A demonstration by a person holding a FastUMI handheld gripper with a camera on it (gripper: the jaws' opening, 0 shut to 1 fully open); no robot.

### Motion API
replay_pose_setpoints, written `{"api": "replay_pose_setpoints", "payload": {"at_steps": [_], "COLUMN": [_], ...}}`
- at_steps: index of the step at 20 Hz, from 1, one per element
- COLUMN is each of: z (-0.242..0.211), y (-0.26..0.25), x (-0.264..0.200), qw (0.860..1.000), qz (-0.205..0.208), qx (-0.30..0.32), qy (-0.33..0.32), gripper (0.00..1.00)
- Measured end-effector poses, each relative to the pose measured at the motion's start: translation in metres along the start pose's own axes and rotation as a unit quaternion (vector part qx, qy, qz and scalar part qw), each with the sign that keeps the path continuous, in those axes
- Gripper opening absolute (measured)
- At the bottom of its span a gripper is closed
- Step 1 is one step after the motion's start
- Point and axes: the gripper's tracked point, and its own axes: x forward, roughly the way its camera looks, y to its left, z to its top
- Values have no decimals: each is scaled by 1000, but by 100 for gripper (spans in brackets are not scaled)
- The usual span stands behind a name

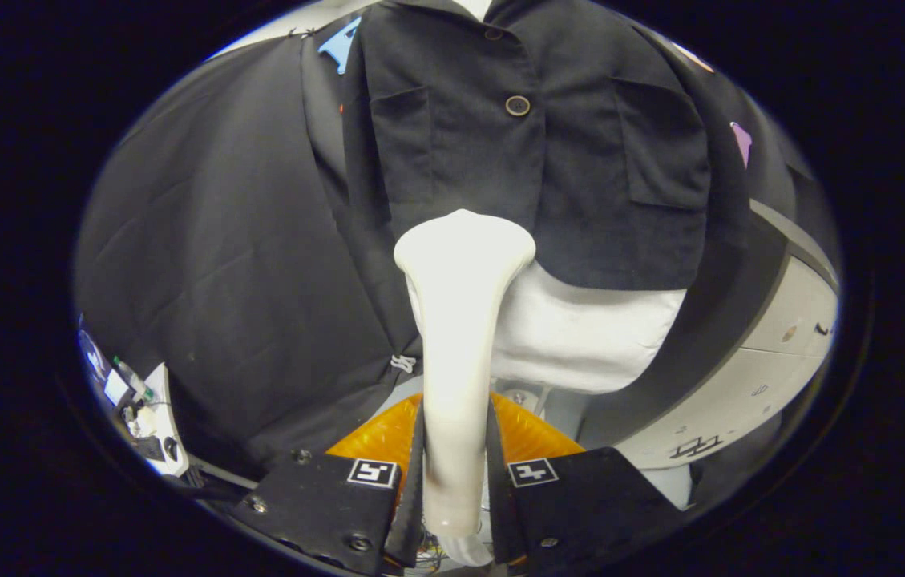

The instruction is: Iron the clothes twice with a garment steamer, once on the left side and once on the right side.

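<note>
Two passes look outstanding: your claw (456, 473) clamps the garment steamer (460, 320) handle, its head at 12 o'clock near the dark shirt (532, 160) hem, contact unclear; no stroke evident.

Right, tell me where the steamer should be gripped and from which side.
Grip the steamer on its slim white handle, below the flared head, coming from the tail end so the head points at the black jacket. The handle is narrow enough to fit between the fingers; the head is wider. The gripper already clamps it there, one finger each side.
</note>
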Motion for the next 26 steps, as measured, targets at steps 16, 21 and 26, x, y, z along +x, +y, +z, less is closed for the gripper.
{"api": "replay_pose_setpoints", "payload": {"at_steps": [16,21,26], "z": [105,119,101], "y": [-92,-138,-194], "x": [-214,-259,-312], "qw": [976,965,958], "qz": [-56,-68,-79], "qx": [9,6,11], "qy": [-210,-254,-277], "gripper": [37,37,37]}}
